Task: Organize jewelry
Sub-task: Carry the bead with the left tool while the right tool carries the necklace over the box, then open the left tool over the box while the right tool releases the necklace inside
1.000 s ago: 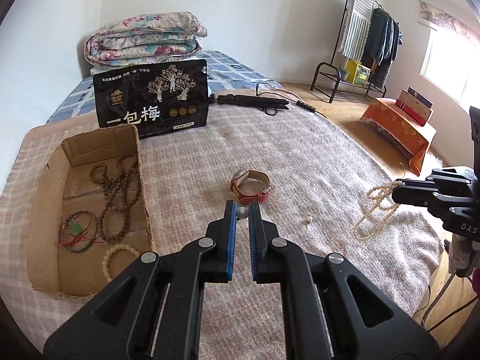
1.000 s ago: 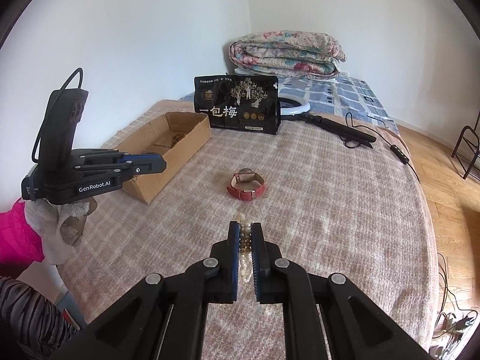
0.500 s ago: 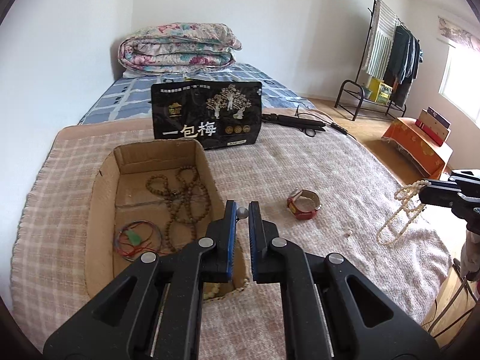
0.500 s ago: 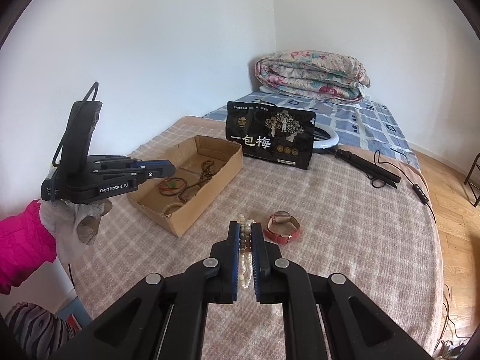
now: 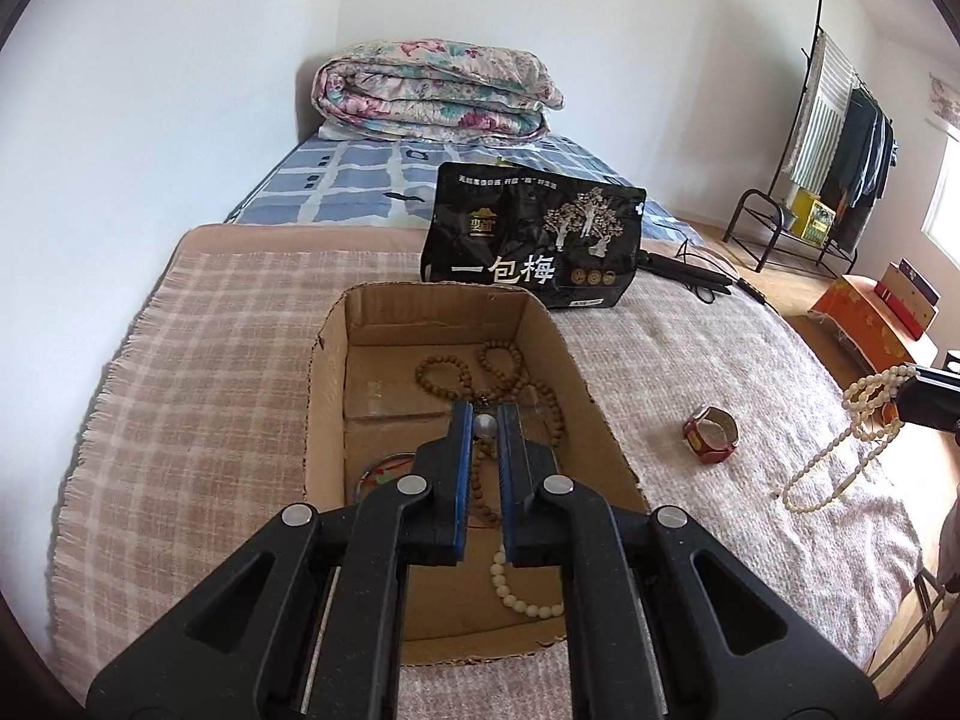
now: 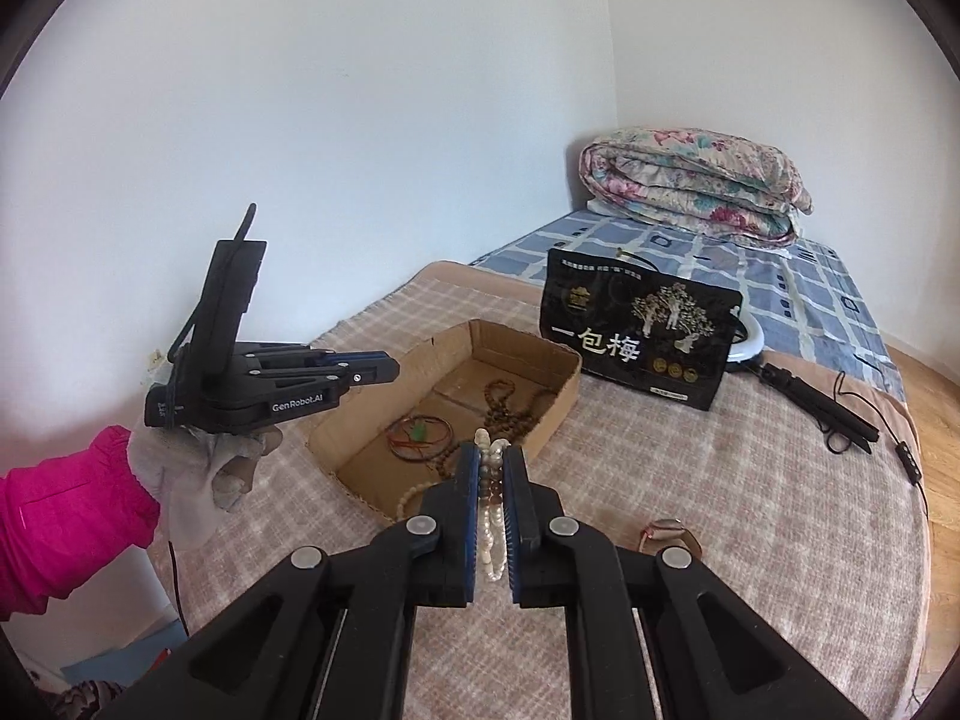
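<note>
Pearl necklace (image 5: 840, 456): one, cream beads, looped in several strands. It hangs from the right hand-held gripper (image 6: 491, 462), pinched between the blue pads; in the left wrist view the loops drop to just above the surface at far right. In the right wrist view the strands (image 6: 492, 516) run down between the fingers.

Single bead (image 5: 484, 426): one, round, silvery-grey, pinched at the tips of the left hand-held gripper (image 5: 483, 427), which is pressed together on it. It sits above the cardboard box (image 5: 324, 396), over the middle of the box floor.

Cardboard box: one, open top, shallow, on the plaid blanket (image 5: 210, 360). Inside, counted:
- one long brown wooden bead string (image 5: 510, 372), coiled in loops
- one red thread bangle with a green piece (image 6: 419, 435)
- one cream bead bracelet (image 5: 522, 594) at the near end

Watch (image 5: 711, 435): one, red strap, lying on the surface outside the box, between the box and the hanging pearl necklace, apart from both.

Left hand-held gripper seen from the right wrist view (image 6: 384, 369): held by a white-gloved hand (image 6: 198, 474) with a pink sleeve (image 6: 66, 516), tips over the near left corner of the box.

Further out: one black printed bag (image 5: 531, 252) standing just behind the box; one folded floral quilt (image 5: 432, 90) on the blue checked bed; one clothes rack (image 5: 840, 138) at right
</note>
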